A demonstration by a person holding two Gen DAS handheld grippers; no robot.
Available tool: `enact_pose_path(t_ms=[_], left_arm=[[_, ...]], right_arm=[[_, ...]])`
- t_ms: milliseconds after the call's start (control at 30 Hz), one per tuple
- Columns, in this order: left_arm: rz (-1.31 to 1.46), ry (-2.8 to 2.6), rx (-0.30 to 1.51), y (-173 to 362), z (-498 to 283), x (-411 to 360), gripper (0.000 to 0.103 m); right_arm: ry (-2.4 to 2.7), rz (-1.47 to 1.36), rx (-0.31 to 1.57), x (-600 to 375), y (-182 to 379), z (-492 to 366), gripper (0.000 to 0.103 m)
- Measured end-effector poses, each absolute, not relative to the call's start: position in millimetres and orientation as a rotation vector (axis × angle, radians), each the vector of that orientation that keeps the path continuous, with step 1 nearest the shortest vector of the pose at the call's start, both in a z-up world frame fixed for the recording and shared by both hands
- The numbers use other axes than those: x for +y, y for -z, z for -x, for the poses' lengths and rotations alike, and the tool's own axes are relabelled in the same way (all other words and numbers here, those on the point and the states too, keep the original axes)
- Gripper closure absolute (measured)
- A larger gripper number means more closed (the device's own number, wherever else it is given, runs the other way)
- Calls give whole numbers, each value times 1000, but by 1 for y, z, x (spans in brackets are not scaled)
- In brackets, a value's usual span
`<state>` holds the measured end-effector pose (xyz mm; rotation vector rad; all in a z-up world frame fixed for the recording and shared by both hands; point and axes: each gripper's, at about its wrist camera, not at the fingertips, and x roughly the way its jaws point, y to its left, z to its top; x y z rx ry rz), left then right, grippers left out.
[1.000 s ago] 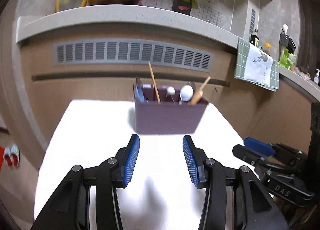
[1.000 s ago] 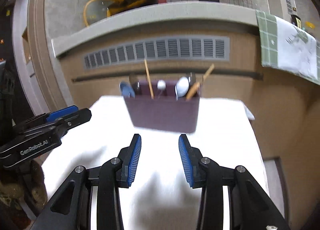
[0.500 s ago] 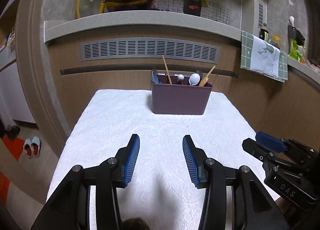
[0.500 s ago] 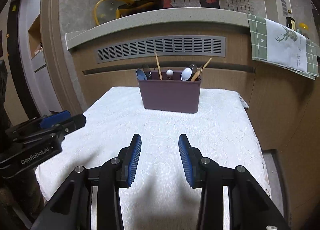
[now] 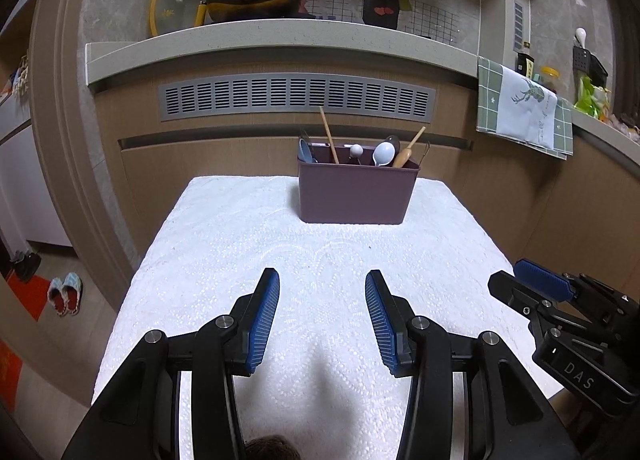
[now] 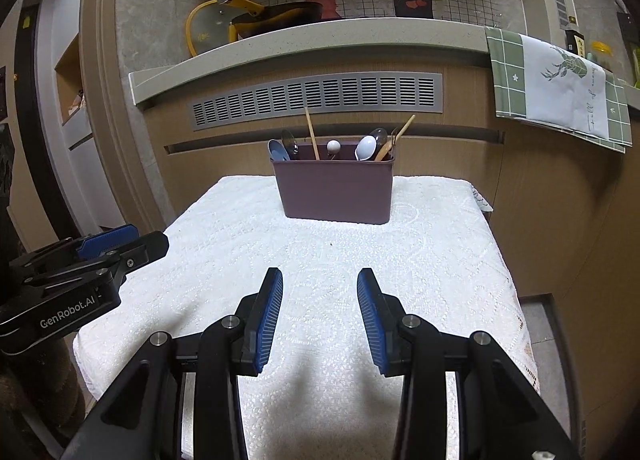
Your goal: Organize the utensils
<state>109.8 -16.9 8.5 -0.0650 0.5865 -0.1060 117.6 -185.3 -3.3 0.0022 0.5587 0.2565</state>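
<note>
So the utensils all seem to be parked already in the purple caddy, which is seen just above the middle of the frame, at the far end of the table covered with a white lace cloth. Poking out of it: a blue spoon at the caddy's left end, a chopstick, something with a white ball top, a white spoon, a wooden-handled tool leaning right, plus some dark metal bits that can't really be made out.

The left gripper is seen at the bottom centre of its own view, released, nothing caught between the blue pads. Same story for the right gripper: spread apart and empty. Both are kept low over the near end of the cloth, well apart from the caddy.

If one more sorting pass is wanted, it'd best be done by approaching a single handle from above, with the pads lined up on either side of it, so the neighbours aren't knocked. The tilted chopstick looks like the easiest pick. The caddy could slide on the cloth, so it might need steadying with the other gripper.

Compared with a second ago: the caddy was much closer and blurred then; now it's smaller, sharper and further up the frame, so both grippers have been pulled back. Jaw spacing looks unchanged.
</note>
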Motion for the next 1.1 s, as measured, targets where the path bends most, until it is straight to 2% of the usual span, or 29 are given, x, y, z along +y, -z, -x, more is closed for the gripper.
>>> enact_pose_path(t_ms=[1100], left_arm=[[66,95,606,-1,-114,-16,57]], right_arm=[[-245,9,578,-183,5,-120,66]])
